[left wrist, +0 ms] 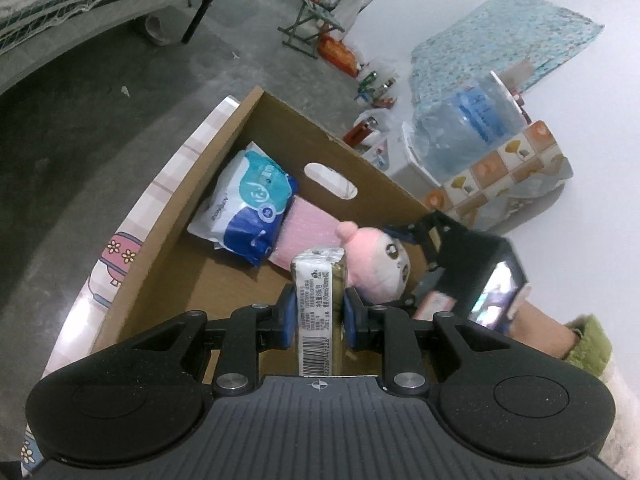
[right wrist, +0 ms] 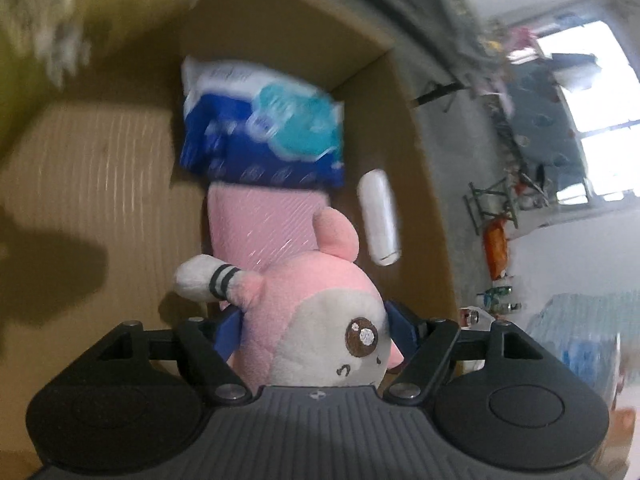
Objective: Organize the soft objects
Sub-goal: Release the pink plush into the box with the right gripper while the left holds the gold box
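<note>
Clamping a barcoded tissue pack [left wrist: 318,304], left gripper [left wrist: 319,316]; right gripper [right wrist: 316,330] hugs pink plush [right wrist: 316,320]

Water jug [left wrist: 468,128] on a checkered cloth [left wrist: 516,172], folding rack [left wrist: 308,28], orange bag [left wrist: 338,54] beside the wall.

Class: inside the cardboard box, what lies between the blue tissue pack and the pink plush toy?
A pink packet lies between the blue tissue pack and the pink plush toy; the right wrist view shows it best.

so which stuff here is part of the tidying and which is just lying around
Job: box, tissue pack in left gripper, plush in right gripper, wipes, pink pack.

Lying about: water jug, patterned cloth, bottles.
</note>
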{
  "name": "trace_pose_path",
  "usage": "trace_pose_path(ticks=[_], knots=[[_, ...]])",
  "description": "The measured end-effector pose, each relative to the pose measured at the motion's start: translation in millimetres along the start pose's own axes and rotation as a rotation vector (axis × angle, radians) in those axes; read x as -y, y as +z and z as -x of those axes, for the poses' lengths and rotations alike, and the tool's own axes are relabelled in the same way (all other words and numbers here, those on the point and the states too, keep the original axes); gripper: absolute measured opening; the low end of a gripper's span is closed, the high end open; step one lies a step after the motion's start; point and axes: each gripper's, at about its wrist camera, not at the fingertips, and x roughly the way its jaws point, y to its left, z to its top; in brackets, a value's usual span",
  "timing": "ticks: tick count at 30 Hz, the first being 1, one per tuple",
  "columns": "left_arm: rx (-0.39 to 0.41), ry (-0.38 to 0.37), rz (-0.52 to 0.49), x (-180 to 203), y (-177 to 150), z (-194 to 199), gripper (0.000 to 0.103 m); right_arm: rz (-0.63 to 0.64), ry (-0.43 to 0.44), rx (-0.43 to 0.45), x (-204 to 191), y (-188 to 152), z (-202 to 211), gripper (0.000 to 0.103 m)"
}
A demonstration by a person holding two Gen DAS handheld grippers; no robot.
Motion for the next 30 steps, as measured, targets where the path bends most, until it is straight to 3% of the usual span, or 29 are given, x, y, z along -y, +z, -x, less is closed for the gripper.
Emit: trace_pose_path(ticks=[1, 7, 15, 18, 23, 27, 30], knots=[[-0.002, 0.002, 0.000, -0.6, 0.1, -1.1, 0.022, 0.031, 0.006, -0.016, -5.2, 0.3, -7.0, 0.048], [-0.005, 0.015, -0.005, -0.3, -1.0, 0.4, 0.022, 0.111, -0.036, -0.035, -21.2, -0.6, -24.0, 0.075], [0.006, 0.052, -0.023, 7.2, -2.3, 1.5, 0.022, 0.002, -0.086, 0.130, -0.4, -18.1, 42.4, 0.077], [-0.001, 0.074, -0.032, 8.8, -2.2, -1.9, 0.022, -0.106, -0.091, 0.222, 12.1, -37.5, 77.1, 0.077], [-0.033, 0.097, -0.062, 13.6, -0.4, -11.2, 0.022, -0.390, -0.100, 0.362, 25.7, -86.0, 139.9, 0.077], [-0.088, 0.127, -0.102, 18.4, 4.9, -25.8, 0.022, -0.676, -0.007, 0.503, 13.1, -136.1, 192.4, 0.077], [-0.155, 0.178, -0.149, 21.6, 7.4, -45.9, 0.022, -0.820, 0.036, 0.555, -8.0, -165.4, 219.0, 0.077]])
